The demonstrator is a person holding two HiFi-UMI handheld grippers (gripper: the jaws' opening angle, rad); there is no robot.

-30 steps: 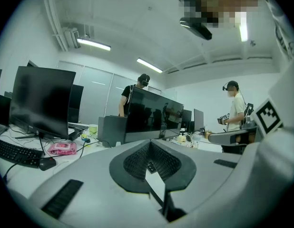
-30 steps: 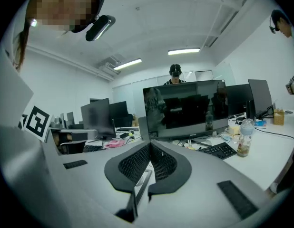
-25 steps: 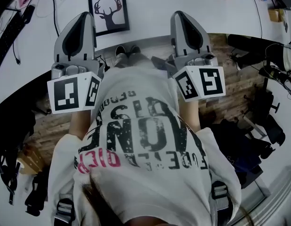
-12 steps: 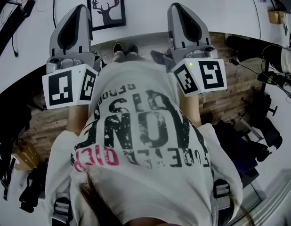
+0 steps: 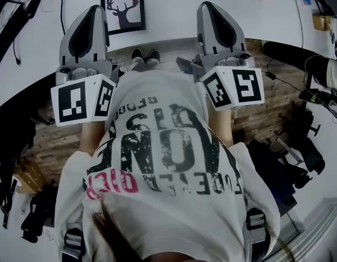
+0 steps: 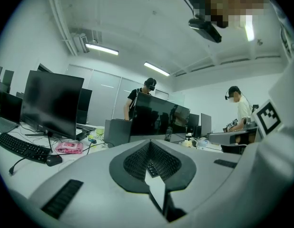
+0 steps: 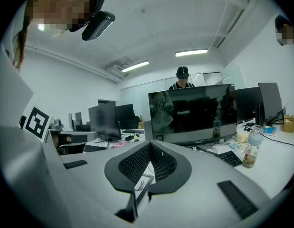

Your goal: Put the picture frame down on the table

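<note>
The picture frame (image 5: 124, 8), black-edged with a deer-head print, lies flat on the white table (image 5: 174, 10) at the top of the head view. My left gripper (image 5: 95, 10) hangs just left of it over the table's near edge, shut and empty. My right gripper (image 5: 209, 7) is level with it, a good way to the right of the frame, also shut with nothing held. In the left gripper view the left gripper (image 6: 150, 144) has its pads together. The right gripper (image 7: 150, 144) looks the same in its own view, with a corner of the frame (image 7: 142, 184) showing below the pads.
Cables (image 5: 62, 10) and a keyboard (image 5: 10, 37) lie on the table to the left. Monitors, a keyboard (image 6: 23, 147), a mouse (image 6: 53, 160), a pink pack (image 6: 69, 147) and a bottle (image 7: 251, 151) stand farther back. Other people stand behind the monitors. Dark gear crowds the floor on the right.
The head view has shifted slightly. Both grippers stay shut by the table edge and the frame lies where it was.
</note>
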